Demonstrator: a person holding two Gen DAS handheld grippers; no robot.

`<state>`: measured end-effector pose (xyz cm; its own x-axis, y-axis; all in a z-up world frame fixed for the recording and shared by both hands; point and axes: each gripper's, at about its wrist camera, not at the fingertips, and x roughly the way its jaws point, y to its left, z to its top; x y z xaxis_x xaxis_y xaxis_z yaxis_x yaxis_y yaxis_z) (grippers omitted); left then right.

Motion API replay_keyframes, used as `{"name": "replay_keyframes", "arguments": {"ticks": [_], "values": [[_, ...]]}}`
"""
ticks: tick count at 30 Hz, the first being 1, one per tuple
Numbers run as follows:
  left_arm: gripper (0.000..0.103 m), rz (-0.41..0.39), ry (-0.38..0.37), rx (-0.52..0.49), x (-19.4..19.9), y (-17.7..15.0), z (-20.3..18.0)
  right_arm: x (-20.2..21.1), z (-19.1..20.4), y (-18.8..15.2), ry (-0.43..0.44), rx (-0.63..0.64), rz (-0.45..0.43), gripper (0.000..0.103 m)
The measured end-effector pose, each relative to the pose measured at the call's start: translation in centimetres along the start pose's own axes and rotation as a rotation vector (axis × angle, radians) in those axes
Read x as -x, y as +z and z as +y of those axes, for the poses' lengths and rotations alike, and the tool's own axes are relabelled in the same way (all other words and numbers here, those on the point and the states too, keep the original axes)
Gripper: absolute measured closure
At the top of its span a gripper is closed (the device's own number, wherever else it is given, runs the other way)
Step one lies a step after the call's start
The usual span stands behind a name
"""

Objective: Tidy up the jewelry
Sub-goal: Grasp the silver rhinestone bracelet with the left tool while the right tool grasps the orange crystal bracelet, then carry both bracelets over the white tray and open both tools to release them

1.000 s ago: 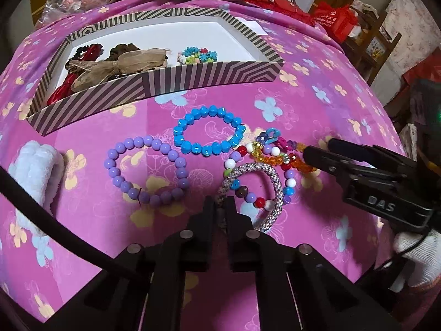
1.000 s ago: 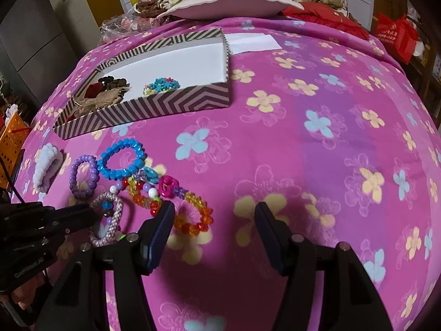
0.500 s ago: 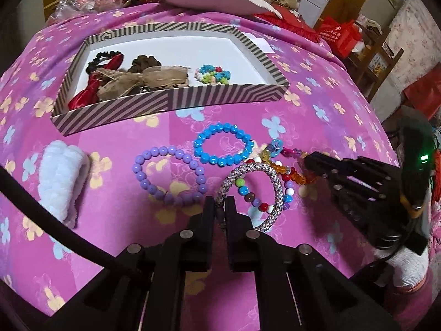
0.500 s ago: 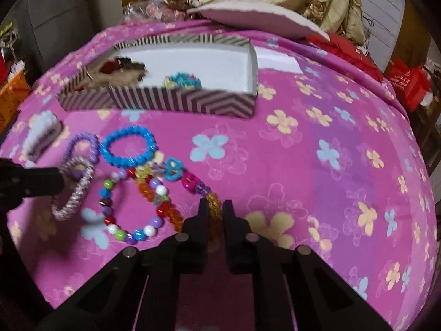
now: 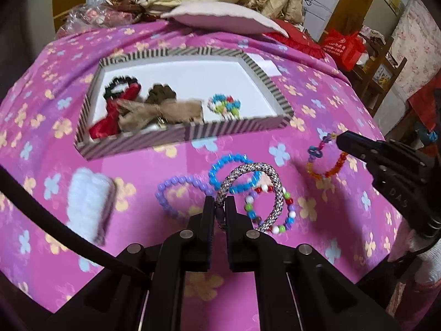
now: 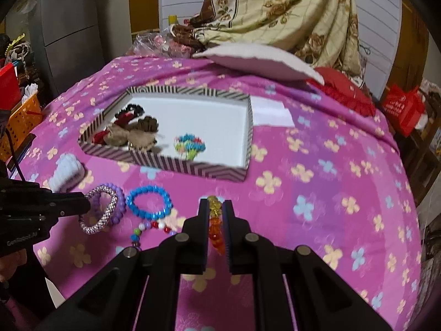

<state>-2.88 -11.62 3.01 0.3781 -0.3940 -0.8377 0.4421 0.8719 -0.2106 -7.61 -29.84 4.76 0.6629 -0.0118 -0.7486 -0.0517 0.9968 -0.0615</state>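
Centre frame, the left gripper (image 5: pixel 219 207) pinches a silver-speckled rope bangle (image 5: pixel 252 193); the right gripper (image 6: pixel 216 215) clamps an orange-and-amber beaded bracelet (image 6: pixel 215 229), both raised off the pink floral bedspread (image 6: pixel 317 193). The striped cardboard tray (image 5: pixel 234 129) waits at upper centre; a thin pinch risks dropped beads.

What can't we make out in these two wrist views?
- Left wrist view: the near arc of the silver bracelet is hidden between the left gripper jaws.
- Right wrist view: the orange bead bracelet shows only between the right gripper jaws; its hanging loop is hidden below.
- Both views: the pile in the striped box is motion-blurred; separate pieces are unclear.
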Motion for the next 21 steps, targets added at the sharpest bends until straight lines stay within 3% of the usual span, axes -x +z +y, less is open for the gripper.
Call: {"name": "replay_keyframes", "arguments": {"ticks": [7, 21], "values": [[0.077, -0.034, 0.054, 0.013, 0.3, 2.9, 1.2, 0.3, -0.1, 2.8, -0.007, 0.02, -0.031, 0.094], [0.077, -0.067, 0.165, 0.015, -1.1, 7.5, 3.2, -2.8, 0.9, 7.2, 0.022, 0.049, -0.026, 0.094]]}}
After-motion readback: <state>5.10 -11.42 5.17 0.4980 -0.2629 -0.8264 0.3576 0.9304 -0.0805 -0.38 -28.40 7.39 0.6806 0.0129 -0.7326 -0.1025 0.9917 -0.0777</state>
